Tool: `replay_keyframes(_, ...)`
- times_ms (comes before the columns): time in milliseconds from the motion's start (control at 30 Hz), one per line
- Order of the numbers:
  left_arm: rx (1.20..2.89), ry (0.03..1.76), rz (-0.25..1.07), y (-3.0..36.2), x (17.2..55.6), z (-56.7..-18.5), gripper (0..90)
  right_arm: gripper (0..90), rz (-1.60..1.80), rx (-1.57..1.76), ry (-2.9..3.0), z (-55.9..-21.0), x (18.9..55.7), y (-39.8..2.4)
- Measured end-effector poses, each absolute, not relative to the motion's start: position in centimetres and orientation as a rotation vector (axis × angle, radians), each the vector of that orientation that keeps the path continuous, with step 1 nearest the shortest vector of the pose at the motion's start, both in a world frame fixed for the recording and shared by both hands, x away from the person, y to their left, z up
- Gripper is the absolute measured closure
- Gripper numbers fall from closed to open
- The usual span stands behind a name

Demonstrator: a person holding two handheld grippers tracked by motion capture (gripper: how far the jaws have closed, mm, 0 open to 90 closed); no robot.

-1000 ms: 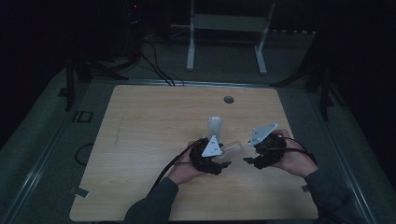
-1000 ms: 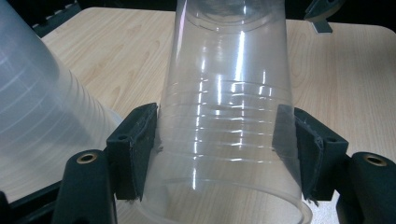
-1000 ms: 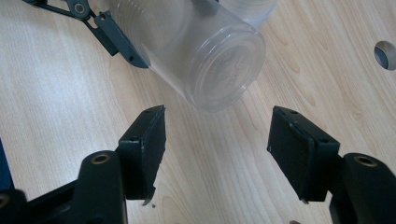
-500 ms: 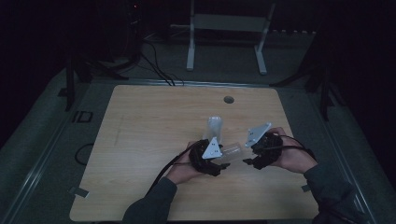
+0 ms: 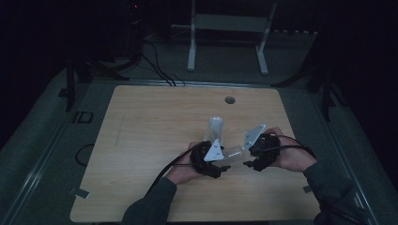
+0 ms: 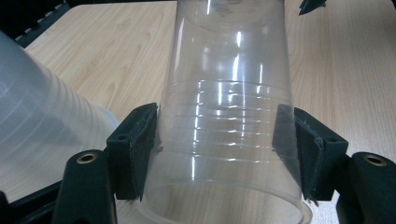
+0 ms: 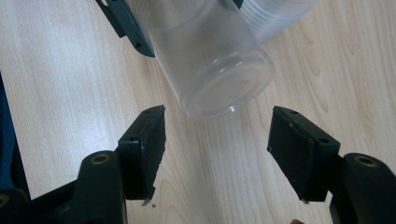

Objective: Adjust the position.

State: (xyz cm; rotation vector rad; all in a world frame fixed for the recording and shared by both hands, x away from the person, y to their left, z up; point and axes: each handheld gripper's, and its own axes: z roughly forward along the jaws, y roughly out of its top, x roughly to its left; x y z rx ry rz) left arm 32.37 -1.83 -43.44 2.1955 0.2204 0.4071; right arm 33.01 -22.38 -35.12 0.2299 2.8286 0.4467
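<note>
My left gripper (image 6: pixel 224 135) is shut on a clear plastic cup (image 6: pixel 229 93), its pads (image 6: pixel 140 144) pressed on both sides of the wall. The cup lies tilted over the table, and its closed base (image 7: pixel 229 88) points at my right gripper (image 7: pixel 217 140). That gripper is open, its jaws just short of the base and not touching it. In the high view the cup (image 5: pixel 233 152) bridges the gap between the left gripper (image 5: pixel 219 161) and the right gripper (image 5: pixel 248 157). A frosted stack of cups (image 5: pixel 215 126) stands upright just behind them.
The wooden table (image 5: pixel 150 122) has a round cable hole (image 5: pixel 229 100) near its far edge. The frosted stack (image 6: pixel 42 126) sits close to my left jaw. Cables trail from both grippers toward the front edge. A metal stand (image 5: pixel 227 28) is beyond the table.
My right gripper has edged left toward the cup's base, narrowing the gap to the left gripper. The left gripper has kept its hold and barely moved.
</note>
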Motion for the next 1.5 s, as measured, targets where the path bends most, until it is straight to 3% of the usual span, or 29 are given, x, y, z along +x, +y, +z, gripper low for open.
replay_keyframes(1500,2.354,0.108,0.476,-2.3,31.9,-43.1,32.0,33.3,0.274,0.089,2.87,-36.4,32.9,-19.9)
